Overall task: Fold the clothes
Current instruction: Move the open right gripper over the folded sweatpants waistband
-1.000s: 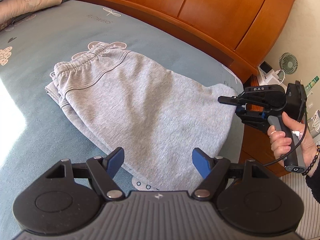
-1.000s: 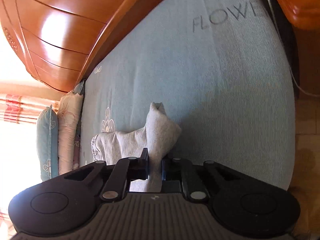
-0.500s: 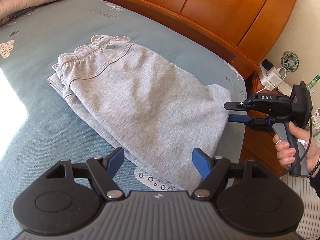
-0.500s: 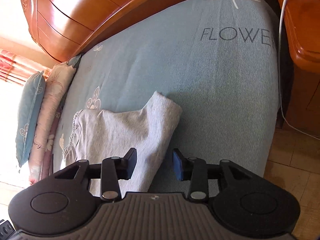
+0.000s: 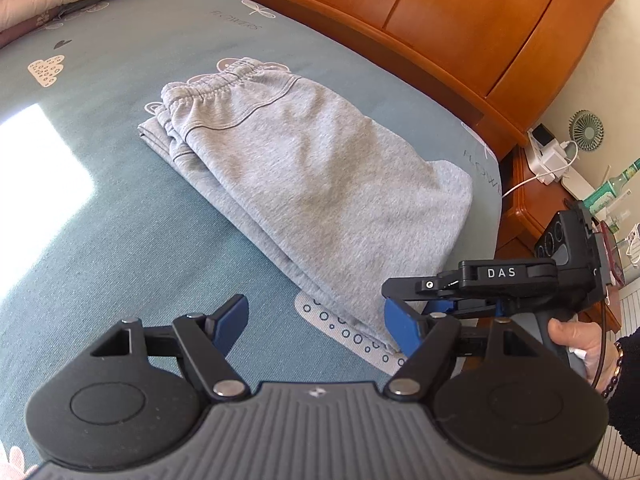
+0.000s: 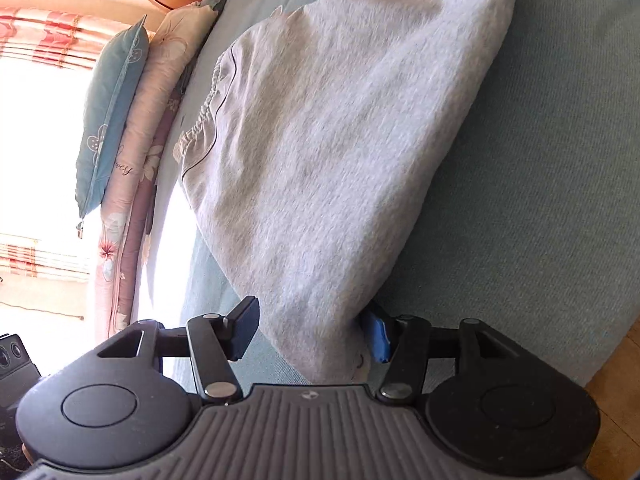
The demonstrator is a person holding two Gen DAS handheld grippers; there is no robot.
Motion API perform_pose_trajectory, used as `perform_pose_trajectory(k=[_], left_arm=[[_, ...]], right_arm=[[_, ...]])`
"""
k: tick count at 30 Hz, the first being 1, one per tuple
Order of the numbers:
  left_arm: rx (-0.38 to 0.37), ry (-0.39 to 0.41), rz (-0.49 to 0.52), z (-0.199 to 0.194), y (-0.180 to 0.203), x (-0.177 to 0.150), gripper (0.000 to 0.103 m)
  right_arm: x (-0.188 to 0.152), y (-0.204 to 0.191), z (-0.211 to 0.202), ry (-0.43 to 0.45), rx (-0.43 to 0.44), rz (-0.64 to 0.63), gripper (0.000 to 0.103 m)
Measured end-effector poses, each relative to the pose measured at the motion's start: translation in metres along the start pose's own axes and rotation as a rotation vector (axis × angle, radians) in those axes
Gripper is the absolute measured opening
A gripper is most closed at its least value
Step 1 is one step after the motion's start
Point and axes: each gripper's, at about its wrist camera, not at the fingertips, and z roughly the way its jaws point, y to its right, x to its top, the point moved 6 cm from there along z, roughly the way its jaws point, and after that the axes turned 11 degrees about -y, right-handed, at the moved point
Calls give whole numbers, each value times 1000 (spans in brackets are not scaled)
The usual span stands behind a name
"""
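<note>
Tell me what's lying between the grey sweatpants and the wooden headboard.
Only bare teal bedsheet separates the sweatpants from the headboard, as the left wrist view shows.

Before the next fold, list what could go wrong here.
1. The grey sweatpants lie close to the bed's edge; a tug that way could slide them off.
2. The right gripper, its jaws opening, straddles the near corner; it may catch only the top layer.
3. The left gripper sits close by, so they could collide.
</note>
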Motion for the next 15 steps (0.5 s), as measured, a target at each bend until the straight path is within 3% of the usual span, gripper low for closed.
perform_pose_trajectory(k=[2, 5, 9, 11, 15], left_arm=[[3, 0, -19, -4, -4, -6, 75], [8, 2, -26, -10, -9, -13, 75], [14, -2, -34, -15, -14, -20, 75], [23, -6, -27, -15, -16, -20, 75], [60, 3, 56, -12, -12, -12, 75]], right_arm=[[0, -3, 6, -12, -31, 9, 34], [1, -6, 2, -27, -32, 48, 23], [-2, -13, 4, -62, -79, 25, 25], [-8, -9, 6, -86, -123, 23, 32], [-21, -13, -4, -107, -200, -8, 35]])
